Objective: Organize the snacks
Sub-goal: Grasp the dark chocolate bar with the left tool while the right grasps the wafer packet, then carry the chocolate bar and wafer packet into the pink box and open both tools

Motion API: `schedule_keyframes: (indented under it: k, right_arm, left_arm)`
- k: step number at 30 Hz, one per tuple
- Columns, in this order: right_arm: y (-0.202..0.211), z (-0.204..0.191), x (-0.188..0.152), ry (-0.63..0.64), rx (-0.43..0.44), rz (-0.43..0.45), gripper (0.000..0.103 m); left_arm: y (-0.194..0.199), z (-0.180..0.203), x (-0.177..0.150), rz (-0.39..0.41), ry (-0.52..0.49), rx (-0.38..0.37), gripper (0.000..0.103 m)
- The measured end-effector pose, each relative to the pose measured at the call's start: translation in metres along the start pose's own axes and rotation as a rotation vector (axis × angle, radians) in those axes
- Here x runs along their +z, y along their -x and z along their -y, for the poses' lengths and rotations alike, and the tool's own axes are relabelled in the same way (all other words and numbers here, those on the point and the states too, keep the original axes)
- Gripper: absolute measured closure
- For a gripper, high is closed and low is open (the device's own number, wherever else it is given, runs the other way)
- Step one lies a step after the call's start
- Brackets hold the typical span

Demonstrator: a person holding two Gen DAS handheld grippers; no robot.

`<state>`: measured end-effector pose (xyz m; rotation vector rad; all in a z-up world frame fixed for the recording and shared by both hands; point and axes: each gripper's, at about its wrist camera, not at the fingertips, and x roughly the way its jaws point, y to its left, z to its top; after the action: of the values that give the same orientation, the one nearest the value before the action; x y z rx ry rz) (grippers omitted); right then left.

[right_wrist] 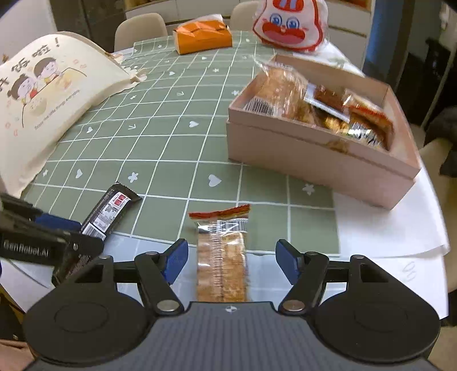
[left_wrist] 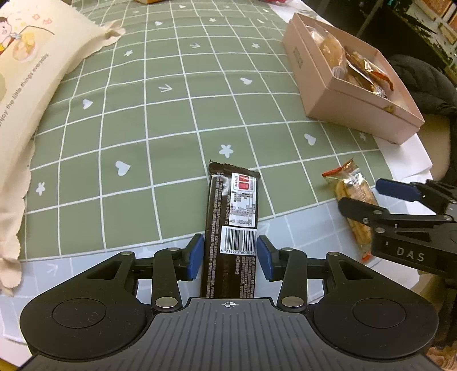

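A dark chocolate bar (left_wrist: 232, 228) lies on the table between the blue pads of my left gripper (left_wrist: 230, 256); the pads touch its sides, shut on it. It also shows in the right wrist view (right_wrist: 110, 211). A clear cracker packet (right_wrist: 221, 256) with a red end lies between the jaws of my right gripper (right_wrist: 232, 264), which stand wide apart, clear of it. The packet also shows in the left wrist view (left_wrist: 352, 199). A pink box (right_wrist: 314, 159) holding several wrapped snacks stands at the right; it also shows in the left wrist view (left_wrist: 342, 100).
A green checked tablecloth (left_wrist: 171, 114) covers the table. A cream cartoon pillow bag (right_wrist: 51, 105) lies at the left. An orange tissue pack (right_wrist: 202, 38) and a red-and-white cartoon bag (right_wrist: 288, 22) stand at the far edge. White paper (right_wrist: 385, 228) lies under the box.
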<state>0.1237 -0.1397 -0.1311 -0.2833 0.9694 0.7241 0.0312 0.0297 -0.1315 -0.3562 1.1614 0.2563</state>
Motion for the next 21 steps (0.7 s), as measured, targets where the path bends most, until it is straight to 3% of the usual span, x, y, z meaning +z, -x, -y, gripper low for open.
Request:
schedule_keyframes:
  k: [2, 5, 7, 14, 21]
  right_arm:
    - [-0.002, -0.001, -0.001, -0.009, 0.019, -0.007, 0.039]
    - [-0.001, -0.005, -0.004, 0.006, 0.056, -0.026, 0.059]
    - [0.001, -0.009, -0.007, 0.036, 0.044, -0.027, 0.065]
    - [0.027, -0.002, -0.009, 0.046, 0.044, 0.002, 0.067]
    - [0.052, 0.021, -0.005, -0.014, 0.025, 0.029, 0.067]
  left_arm:
    - [0.000, -0.002, 0.000, 0.005, 0.000, -0.003, 0.057]
    - [0.000, -0.001, 0.001, 0.008, -0.001, -0.001, 0.057]
    - [-0.001, 0.001, 0.003, 0.013, -0.003, 0.001, 0.058]
    - [-0.004, 0.011, 0.005, 0.004, -0.011, -0.066, 0.058]
    - [0.005, 0.038, 0.008, 0.032, -0.088, -0.116, 0.058]
